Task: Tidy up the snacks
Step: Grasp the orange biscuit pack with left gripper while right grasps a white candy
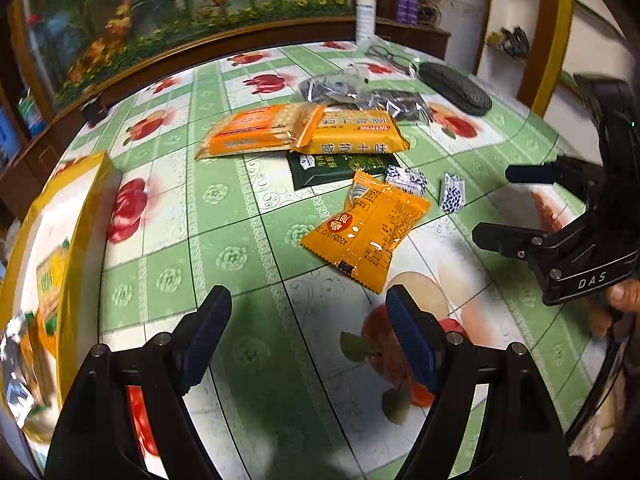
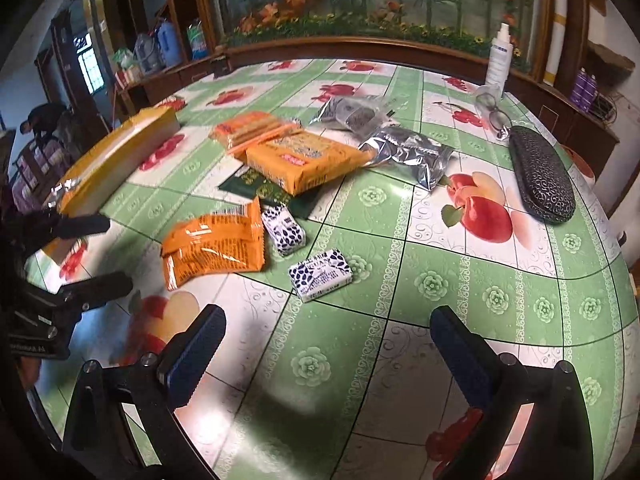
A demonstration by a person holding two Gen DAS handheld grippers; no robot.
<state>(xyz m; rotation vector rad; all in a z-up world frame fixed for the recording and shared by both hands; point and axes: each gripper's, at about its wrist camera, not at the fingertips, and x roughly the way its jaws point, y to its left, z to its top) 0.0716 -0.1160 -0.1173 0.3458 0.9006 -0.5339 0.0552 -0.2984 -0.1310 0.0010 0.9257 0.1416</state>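
Snacks lie in the table's middle: a small orange packet (image 1: 366, 232) (image 2: 214, 242), two blue-and-white candies (image 1: 452, 192) (image 2: 320, 274), a dark green packet (image 1: 340, 168), two large orange biscuit packs (image 1: 304, 132) (image 2: 296, 152) and silver bags (image 2: 408, 152). A yellow box (image 1: 60, 248) (image 2: 116, 156) stands at the left. My left gripper (image 1: 308, 312) is open and empty, just short of the small orange packet. My right gripper (image 2: 328, 332) is open and empty, near the closer candy; it also shows in the left wrist view (image 1: 512, 204).
A black glasses case (image 2: 540, 172), spectacles (image 2: 494, 110) and a white spray bottle (image 2: 498, 56) stand at the far right. The green fruit-print tablecloth (image 2: 440, 280) covers the table. A wooden-framed flower mural backs the far edge.
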